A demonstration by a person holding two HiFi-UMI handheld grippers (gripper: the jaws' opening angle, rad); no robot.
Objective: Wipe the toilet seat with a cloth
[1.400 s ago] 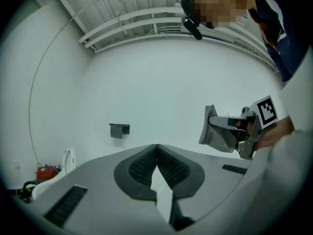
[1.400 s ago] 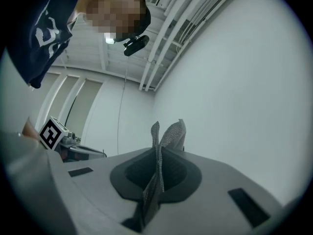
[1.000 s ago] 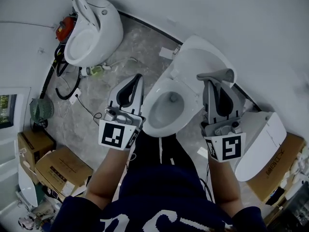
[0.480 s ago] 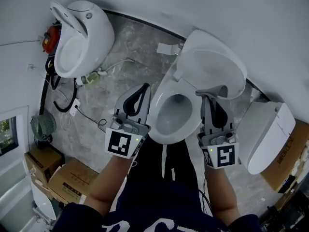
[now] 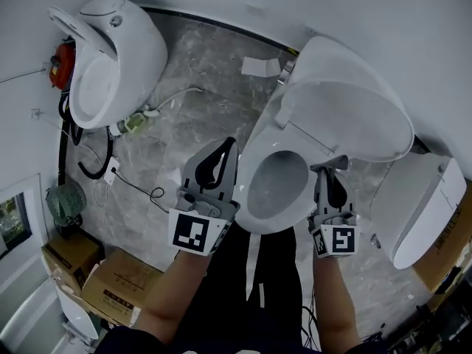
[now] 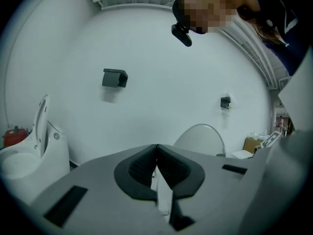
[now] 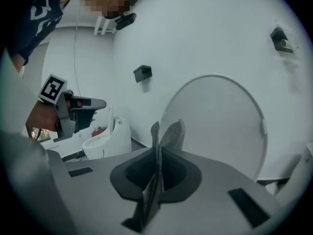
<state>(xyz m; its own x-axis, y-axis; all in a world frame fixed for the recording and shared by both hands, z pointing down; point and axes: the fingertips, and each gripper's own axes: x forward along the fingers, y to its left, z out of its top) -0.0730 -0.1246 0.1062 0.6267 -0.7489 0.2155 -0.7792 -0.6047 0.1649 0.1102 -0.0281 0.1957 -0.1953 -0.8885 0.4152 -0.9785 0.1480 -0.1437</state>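
Grey marbled floor (image 5: pixel 199 87) and plain white walls hold three white toilets. The middle one stands with its lid (image 5: pixel 346 116) raised and its toilet seat (image 5: pixel 259 216) down and bare. The right gripper (image 5: pixel 330 175) is clamped on a grey mesh cloth (image 7: pixel 164 141), a fold of which stands up past the tips, and it hangs at the seat's right edge. The left gripper (image 5: pixel 230 146) has its jaws together on nothing and sits just off the seat's left edge.

The cloth looks small, so the free fold should probably be pressed flat on the ring and drawn round it in one sweep, with the grip firm and the tips kept out of the bowl. The left gripper is best kept off the rim.

A second toilet (image 5: pixel 110 50) stands at the far left, another (image 5: pixel 424 205) at the right, with cardboard boxes (image 5: pixel 118 282) and loose cables (image 5: pixel 133 183) on the floor.
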